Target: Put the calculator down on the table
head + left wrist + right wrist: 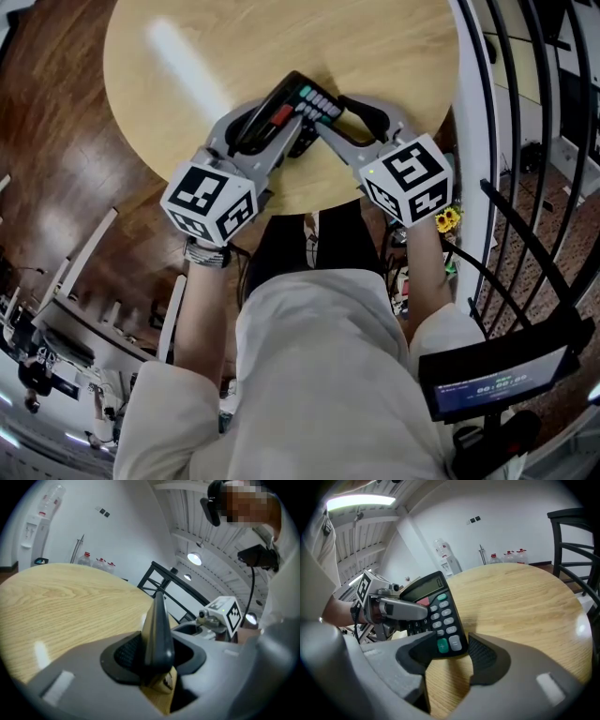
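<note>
A black calculator (300,101) hangs tilted over the near edge of the round wooden table (281,37), held between both grippers. My left gripper (272,127) is shut on its face and back. In the left gripper view the calculator (157,630) stands edge-on between the pads. My right gripper (333,114) comes in from the right and closes on the sides of the key end. In the right gripper view the calculator (436,611) shows its screen and keys, its lower end sits between the pads, and a left finger (393,609) lies across the keypad.
A black metal railing (525,141) runs close along the table's right side, and a black chair (576,550) stands beyond the table. A water dispenser (449,562) and bottles (98,563) stand by the far wall. Wooden floor (56,141) lies to the left.
</note>
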Available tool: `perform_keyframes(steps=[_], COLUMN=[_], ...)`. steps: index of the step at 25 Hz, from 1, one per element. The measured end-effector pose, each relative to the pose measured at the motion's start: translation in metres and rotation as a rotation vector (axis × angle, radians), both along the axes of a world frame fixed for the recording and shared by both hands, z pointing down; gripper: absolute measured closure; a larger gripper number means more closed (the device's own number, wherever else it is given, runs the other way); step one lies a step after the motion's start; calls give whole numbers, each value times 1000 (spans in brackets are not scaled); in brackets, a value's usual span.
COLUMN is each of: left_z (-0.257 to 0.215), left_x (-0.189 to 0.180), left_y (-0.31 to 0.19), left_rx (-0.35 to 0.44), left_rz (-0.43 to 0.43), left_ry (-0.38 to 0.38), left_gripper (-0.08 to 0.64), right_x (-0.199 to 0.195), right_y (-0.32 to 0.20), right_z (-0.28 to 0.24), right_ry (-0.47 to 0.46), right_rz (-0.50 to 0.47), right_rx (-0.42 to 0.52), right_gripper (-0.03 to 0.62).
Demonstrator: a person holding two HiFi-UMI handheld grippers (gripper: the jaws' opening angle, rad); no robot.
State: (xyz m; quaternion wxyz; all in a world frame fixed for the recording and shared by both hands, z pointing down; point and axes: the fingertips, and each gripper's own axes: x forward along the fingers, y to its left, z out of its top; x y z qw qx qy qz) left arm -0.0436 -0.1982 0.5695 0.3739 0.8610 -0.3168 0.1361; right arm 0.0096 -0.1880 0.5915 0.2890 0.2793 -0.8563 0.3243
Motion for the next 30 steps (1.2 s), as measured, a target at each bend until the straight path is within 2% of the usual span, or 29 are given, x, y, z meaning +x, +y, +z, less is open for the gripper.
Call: perform_keyframes(steps=[11, 17, 30], left_z=[5, 8, 15], left_x=[-11, -15, -20], left_y=[-1, -3, -2], left_rx=[-29, -1, -22], left_rz=[-43, -49, -42], left_ry=[-22, -74, -135], left_gripper=[370, 353, 330], right_x=[-7, -8, -8], right_y=[1, 1, -3], right_z=[-1, 1, 2], right_ry=[-8, -4, 12], right_rz=[20, 23, 26], right_rx=[5, 1, 14], right_gripper=[385, 385, 385])
